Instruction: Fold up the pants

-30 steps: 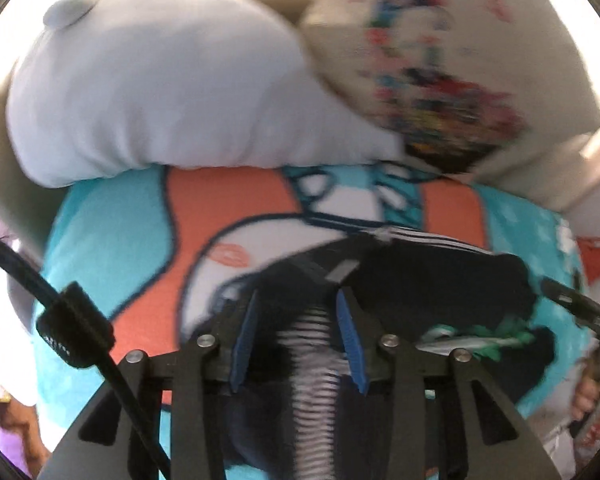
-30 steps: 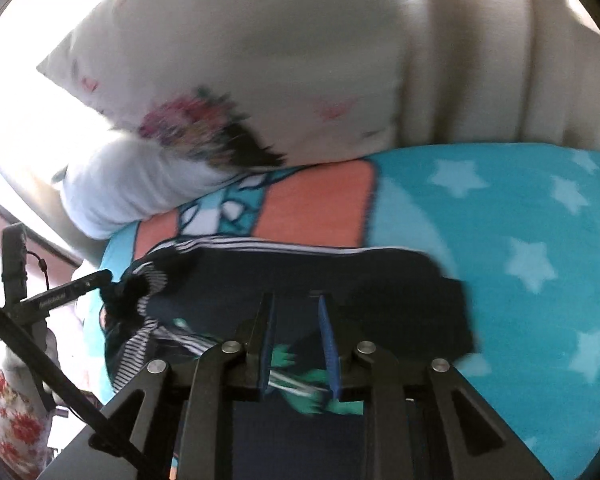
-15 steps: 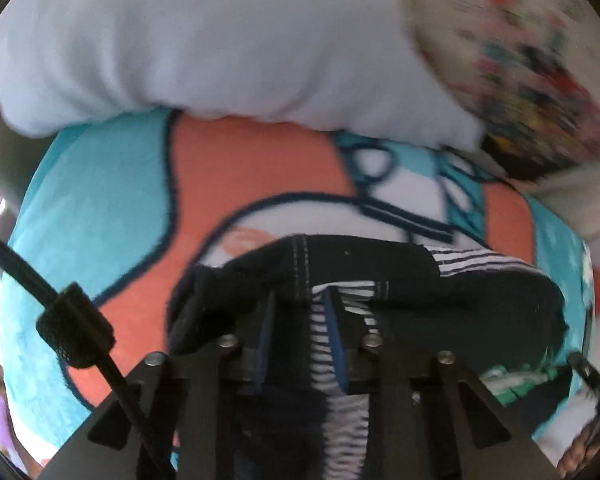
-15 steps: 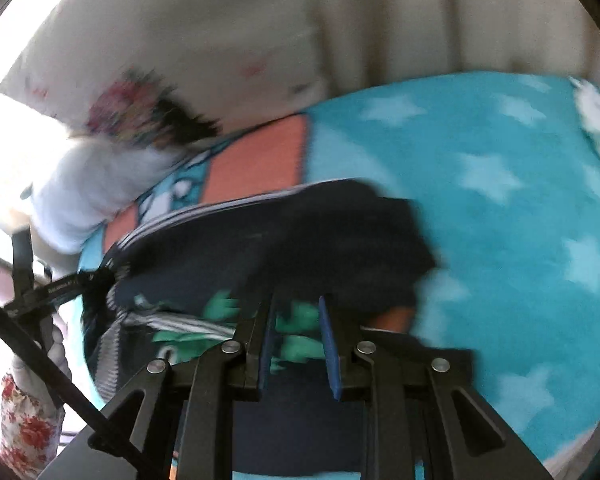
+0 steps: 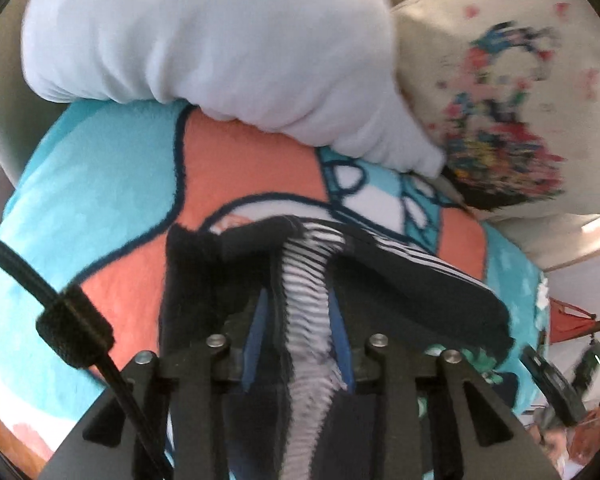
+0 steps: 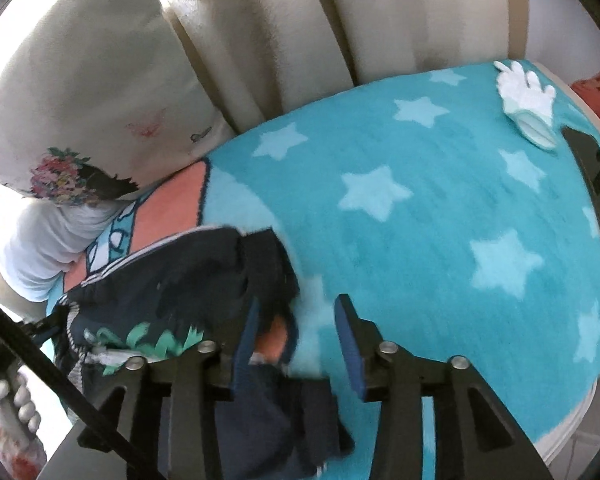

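Folding is under way, judged from the doubled cloth: the pants (image 5: 380,280) lie bunched on the blanket (image 6: 440,208), one end laid over the rest, and the step in hand appears to be setting that fold down. Nearest the lens in the left view, the left gripper (image 5: 298,320) has its blue pads narrowly apart with the striped waistband (image 5: 304,280) running between them; the pads seem to touch the band, though blur leaves the firmness of the hold uncertain. In the right view, the right gripper (image 6: 296,332) stands with its jaws spread wide and nothing between them, the left pad just beside the dark edge of the pants (image 6: 180,280) and the right pad over bare blanket. The next move probably calls for letting go of the waistband, then flattening the heap or taking a fresh edge, since the layers sit rumpled, not square. The garment is dark navy with a black-and-white striped band and a green printed motif. Beyond the pants, at the blanket's far edge, lie a white pillow (image 5: 220,48) and a floral pillow (image 5: 500,100); a white glove (image 6: 528,100) rests well apart from the pants.
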{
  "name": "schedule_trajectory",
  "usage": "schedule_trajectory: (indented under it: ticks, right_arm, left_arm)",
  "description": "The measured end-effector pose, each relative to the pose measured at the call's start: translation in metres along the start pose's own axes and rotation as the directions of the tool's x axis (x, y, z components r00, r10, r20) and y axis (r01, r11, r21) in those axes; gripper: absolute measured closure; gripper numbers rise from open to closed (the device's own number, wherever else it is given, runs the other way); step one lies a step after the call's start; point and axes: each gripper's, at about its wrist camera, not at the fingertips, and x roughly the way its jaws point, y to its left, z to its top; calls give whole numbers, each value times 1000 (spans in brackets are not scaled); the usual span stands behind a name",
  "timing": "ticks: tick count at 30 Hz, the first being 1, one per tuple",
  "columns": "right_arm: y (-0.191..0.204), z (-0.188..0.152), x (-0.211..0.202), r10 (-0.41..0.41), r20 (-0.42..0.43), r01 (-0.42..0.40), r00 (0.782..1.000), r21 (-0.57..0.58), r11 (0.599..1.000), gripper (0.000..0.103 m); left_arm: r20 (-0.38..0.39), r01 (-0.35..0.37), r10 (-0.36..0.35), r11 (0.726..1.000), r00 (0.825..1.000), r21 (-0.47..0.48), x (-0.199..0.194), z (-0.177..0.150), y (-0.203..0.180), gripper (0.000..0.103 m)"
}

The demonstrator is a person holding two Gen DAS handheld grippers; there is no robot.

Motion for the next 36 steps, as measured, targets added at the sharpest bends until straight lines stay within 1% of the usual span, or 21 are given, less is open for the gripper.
schedule_trajectory:
  ticks: [2, 3, 4, 5, 6, 7, 8, 10, 11, 15, 16, 19, 21, 23, 26, 27, 28, 29, 31, 35, 36]
  right_arm:
    - [0, 11, 14, 32, -16, -32, 999, 2, 999, 51]
    - [2, 18, 26, 45, -43, -45, 998, -4, 999, 50]
    - [3, 23, 36, 53, -64, -54, 997, -8, 999, 50]
    - [5, 25, 44, 73, -86, -74, 994, -11, 997, 51]
    - [7, 26, 51, 101, -116, -103, 988, -13, 995, 71]
    - [11, 26, 59, 158, -160, -163, 975, -20, 986, 92]
    - [15, 26, 61, 167, -169, -176, 971, -38, 984, 92]
    - [18, 25, 55, 160, -146, -173, 976, -83, 981, 93]
    - [15, 26, 52, 161, -140, -174, 977, -86, 981, 93]
    - [-11, 33, 46, 151, -124, -159, 981, -52, 986, 94]
    - [-17, 35, 46, 146, -129, -154, 981, -53, 987, 97]
    - [-28, 39, 43, 78, -115, -90, 990, -100, 991, 97]
    - [-36, 45, 38, 95, -102, -105, 990, -90, 990, 97]
    - [-43, 51, 27, 137, -89, -145, 986, -88, 985, 93]
    - [-36, 58, 15, 156, -83, -168, 984, -174, 970, 82]
    - [-31, 60, 13, 167, -90, -182, 982, -204, 962, 77]
    - [-23, 61, 12, 189, -105, -209, 976, -237, 949, 69]
    - [-13, 61, 13, 202, -116, -226, 973, -259, 939, 65]
    - [5, 62, 16, 228, -144, -263, 963, -321, 910, 52]
    - [45, 58, 23, 231, -195, -294, 953, -425, 856, 46]
    - [60, 57, 28, 220, -205, -292, 954, -464, 836, 42]
  left_arm:
    - [28, 11, -11, 1000, 1000, -11, -18, -10, -3, 69]
    - [46, 13, -12, 1000, 999, -19, -28, -16, -5, 68]
    - [60, 10, -8, 1000, 998, -26, -36, -21, -5, 67]
    - [76, 1, 2, 999, 997, -37, -45, -27, -7, 63]
    - [88, -8, 12, 999, 996, -47, -50, -31, -8, 61]
    - [107, -22, 28, 998, 994, -57, -59, -37, -8, 61]
    - [114, -33, 40, 998, 993, -59, -64, -41, -9, 61]
    - [120, -60, 68, 996, 990, -68, -69, -50, -10, 61]
    - [121, -64, 73, 995, 990, -74, -72, -53, -8, 61]
    - [120, -89, 103, 989, 987, -122, -75, -65, -6, 61]
    - [117, -94, 110, 986, 987, -137, -72, -67, -8, 61]
    - [116, -106, 125, 982, 985, -154, -67, -74, -16, 61]
    - [117, -110, 128, 983, 985, -150, -66, -77, -24, 60]
    - [119, -118, 134, 984, 984, -134, -64, -78, -35, 60]
    - [115, -139, 149, 986, 982, -93, -59, -76, -52, 59]
    - [111, -143, 151, 987, 982, -77, -57, -74, -56, 59]
    - [106, -149, 154, 987, 982, -55, -54, -72, -61, 59]
    - [100, -153, 154, 988, 983, -22, -49, -68, -67, 59]
    - [85, -166, 162, 985, 983, 42, -39, -57, -74, 58]
    - [47, -156, 151, 978, 987, 138, -12, -26, -79, 58]
    - [38, -150, 146, 976, 989, 157, -6, -18, -80, 58]
